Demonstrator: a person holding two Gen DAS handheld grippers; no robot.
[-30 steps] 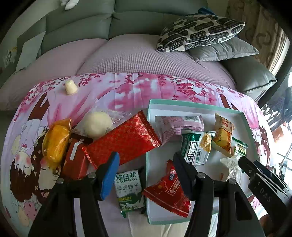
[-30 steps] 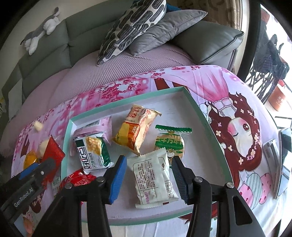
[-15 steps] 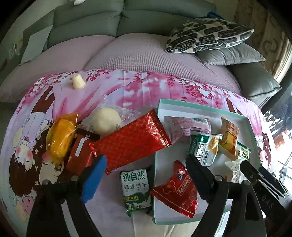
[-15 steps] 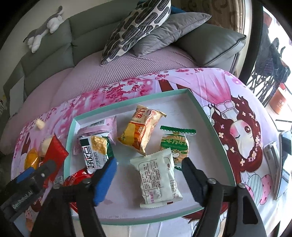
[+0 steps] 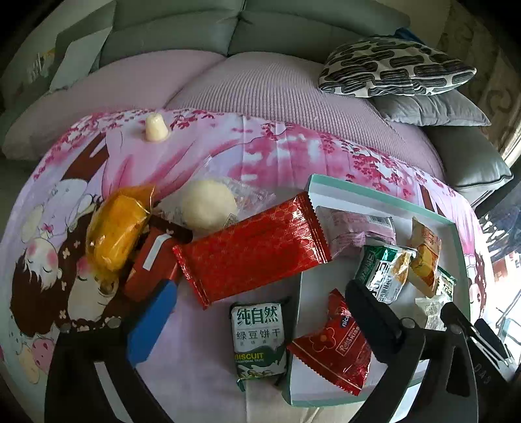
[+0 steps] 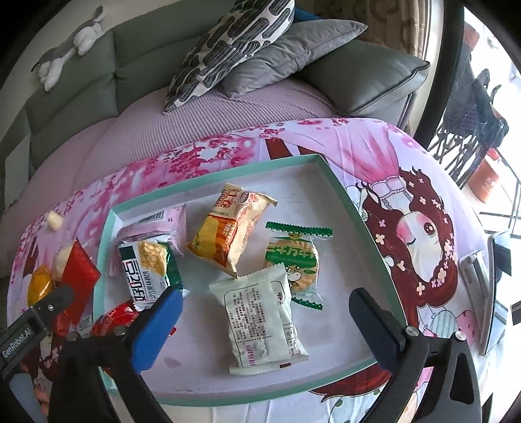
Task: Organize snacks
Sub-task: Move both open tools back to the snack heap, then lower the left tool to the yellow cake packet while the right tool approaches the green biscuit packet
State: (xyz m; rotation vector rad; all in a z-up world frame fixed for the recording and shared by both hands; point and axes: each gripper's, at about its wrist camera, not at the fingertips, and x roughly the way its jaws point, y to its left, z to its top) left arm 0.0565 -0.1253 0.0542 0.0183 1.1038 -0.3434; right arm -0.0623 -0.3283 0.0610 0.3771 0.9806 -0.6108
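Both jaws having just been opening, the left hand-held gripper (image 5: 260,320) stands spread over a green-and-white biscuit packet (image 5: 259,338), the right hand-held gripper (image 6: 265,320) spread around a white printed snack pouch (image 6: 260,320) in the shallow teal-rimmed white tray (image 6: 355,218).

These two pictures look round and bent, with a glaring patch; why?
Both wrist views are fisheye, so the sofa and tray edges bow and corners go black; in the right wrist view daylight at the window washes out white; the print on packets stays sharp.
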